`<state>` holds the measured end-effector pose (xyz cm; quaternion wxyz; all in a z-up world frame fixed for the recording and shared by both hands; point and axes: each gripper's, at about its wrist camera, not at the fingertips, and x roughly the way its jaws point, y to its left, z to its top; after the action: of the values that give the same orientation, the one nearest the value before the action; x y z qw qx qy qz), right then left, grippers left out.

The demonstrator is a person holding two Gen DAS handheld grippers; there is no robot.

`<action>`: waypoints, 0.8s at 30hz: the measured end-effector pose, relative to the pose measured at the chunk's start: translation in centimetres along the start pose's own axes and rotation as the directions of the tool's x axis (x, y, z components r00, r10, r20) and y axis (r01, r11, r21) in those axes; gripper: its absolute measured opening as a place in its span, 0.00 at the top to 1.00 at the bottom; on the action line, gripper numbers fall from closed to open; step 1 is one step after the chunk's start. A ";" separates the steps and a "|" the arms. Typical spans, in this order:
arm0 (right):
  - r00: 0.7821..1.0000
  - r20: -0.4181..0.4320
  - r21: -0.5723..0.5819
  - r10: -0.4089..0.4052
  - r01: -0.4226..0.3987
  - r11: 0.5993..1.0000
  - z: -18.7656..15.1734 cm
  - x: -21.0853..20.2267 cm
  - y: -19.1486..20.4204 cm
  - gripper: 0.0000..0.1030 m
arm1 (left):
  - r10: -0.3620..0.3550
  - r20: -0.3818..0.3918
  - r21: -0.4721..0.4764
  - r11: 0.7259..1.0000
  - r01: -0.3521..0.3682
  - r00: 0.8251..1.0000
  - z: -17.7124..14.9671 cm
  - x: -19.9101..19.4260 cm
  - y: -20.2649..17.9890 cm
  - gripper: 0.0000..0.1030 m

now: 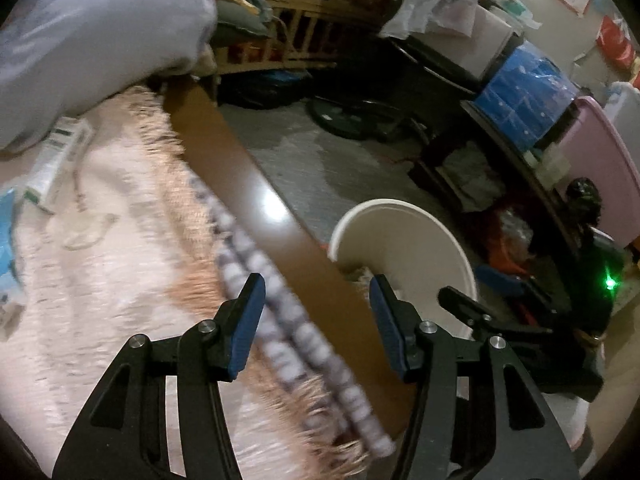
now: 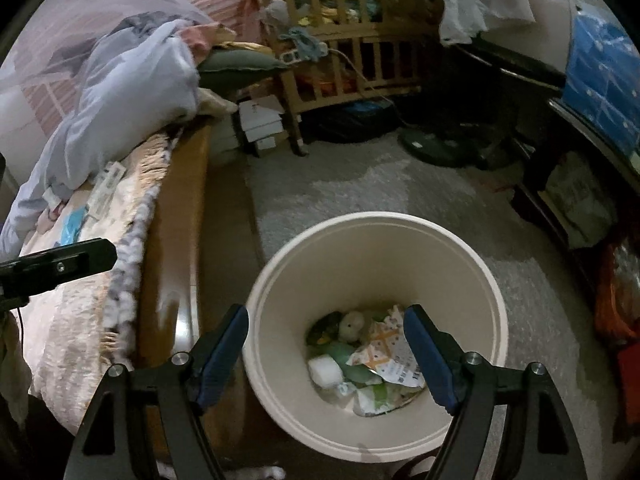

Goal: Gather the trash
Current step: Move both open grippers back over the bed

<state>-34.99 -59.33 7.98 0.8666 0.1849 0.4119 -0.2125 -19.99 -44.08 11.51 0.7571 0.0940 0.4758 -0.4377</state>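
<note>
**A:** Right wrist view looks straight down into the cream bin [image 2: 376,336] standing on the grey carpet [image 2: 400,196] just beside the wooden bed frame [image 2: 176,240]. So what's in it?

**B:** A pile at the bottom: a printed paper wrapper [image 2: 390,350], a white foam-looking block [image 2: 326,374], some green packaging [image 2: 352,360], and a fuzzy beige lump [image 2: 352,324] that I can't identify. The walls are bare above that.

**A:** And the right claw [image 2: 324,354]?

**B:** Over the bin mouth, jaws spread wide with nothing between them, only the trash far below.

**A:** The left one?

**B:** The left claw [image 1: 316,324] is about half open and also empty. It hangs over the edge of the bed, with the frame rail and the blanket's pom-pom trim [image 1: 280,300] showing through the gap. The picture is pretty blurry there.

**A:** Any loose trash outside the bin?

**B:** On the pinkish blanket [image 1: 100,260] there's a white and green carton [image 1: 56,164] and a blue packet [image 1: 6,236] at the left edge, near the pale bunched duvet [image 1: 100,40]. From the left wrist, the bin's rim peeks out past the rail.
</note>
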 end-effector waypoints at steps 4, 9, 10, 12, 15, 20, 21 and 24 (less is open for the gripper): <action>1.000 0.008 -0.044 0.022 -0.021 0.999 0.2 -0.3 2.7 0.25 | 0.048 0.022 -0.017 0.999 -0.048 0.999 -0.4 -1.4 2.2 0.49; 0.998 0.009 -0.093 0.064 -0.063 0.994 0.5 -0.5 6.2 0.25 | 0.114 0.047 -0.038 0.993 -0.113 0.992 -1.0 -3.5 5.3 0.49; 0.997 0.008 -0.100 0.073 -0.072 0.992 0.6 -0.5 6.8 0.25 | 0.130 0.052 -0.045 0.991 -0.128 0.990 -1.3 -4.1 6.3 0.49; 0.996 0.002 -0.119 0.090 -0.089 0.989 0.8 -0.3 8.3 0.25 | 0.154 0.058 -0.058 0.987 -0.151 0.986 -1.6 -4.8 7.7 0.49; 0.993 -0.009 -0.157 0.116 -0.116 0.981 1.1 0.1 10.9 0.25 | 0.193 0.063 -0.090 0.978 -0.187 0.979 -2.4 -6.1 10.5 0.49; 0.985 -0.033 -0.209 0.169 -0.172 0.963 1.3 0.9 15.4 0.25 | 0.250 0.060 -0.185 0.954 -0.236 0.966 -3.8 -8.1 16.1 0.49; 0.983 -0.039 -0.218 0.177 -0.181 0.959 1.4 1.1 16.3 0.25 | 0.259 0.060 -0.201 0.949 -0.243 0.964 -4.1 -8.5 17.2 0.49; 0.977 -0.060 -0.244 0.205 -0.213 0.946 1.5 1.9 18.9 0.25 | 0.295 0.058 -0.249 0.929 -0.273 0.954 -5.1 -9.8 20.5 0.49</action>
<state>-23.17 -44.61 10.14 0.8935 0.1208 0.4280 -0.0628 -9.42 -23.27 11.07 0.8398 0.0497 0.4698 -0.2674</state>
